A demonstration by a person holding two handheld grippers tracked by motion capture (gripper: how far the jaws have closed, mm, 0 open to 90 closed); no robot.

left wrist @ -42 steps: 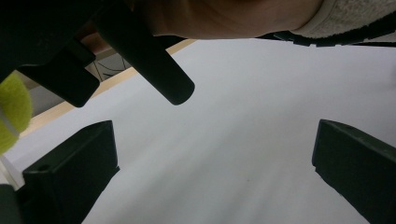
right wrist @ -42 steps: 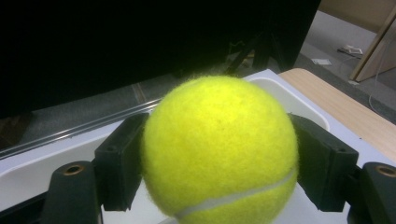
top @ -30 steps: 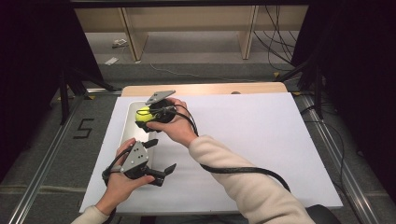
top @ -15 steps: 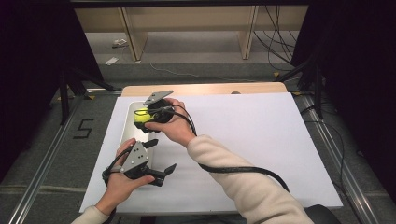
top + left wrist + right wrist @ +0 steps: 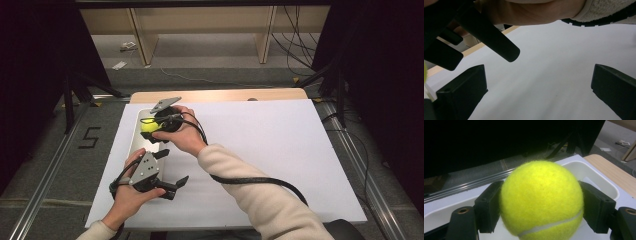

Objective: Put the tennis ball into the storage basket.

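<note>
A yellow tennis ball point(image 5: 541, 200) sits clamped between the two black jaws of my right gripper point(image 5: 150, 127), held above a long white tray point(image 5: 136, 134) at the table's left side. In the high view the ball point(image 5: 148, 125) shows as a yellow patch under the gripper's grey plate. My left gripper point(image 5: 174, 186) rests low near the front left of the white table sheet point(image 5: 280, 150), jaws wide apart with nothing between them; its own view shows bare white sheet point(image 5: 554, 82) between the fingers point(image 5: 461, 92).
The tray's white rim point(image 5: 596, 172) lies just behind the ball, beside the wooden table edge point(image 5: 614, 175). A black cable point(image 5: 250, 181) trails from the right gripper across the front. Dark curtains flank the table; the floor and a shelf frame point(image 5: 200, 30) lie beyond.
The right gripper with the ball has lifted and shifted very slightly; the left gripper stays in place.
</note>
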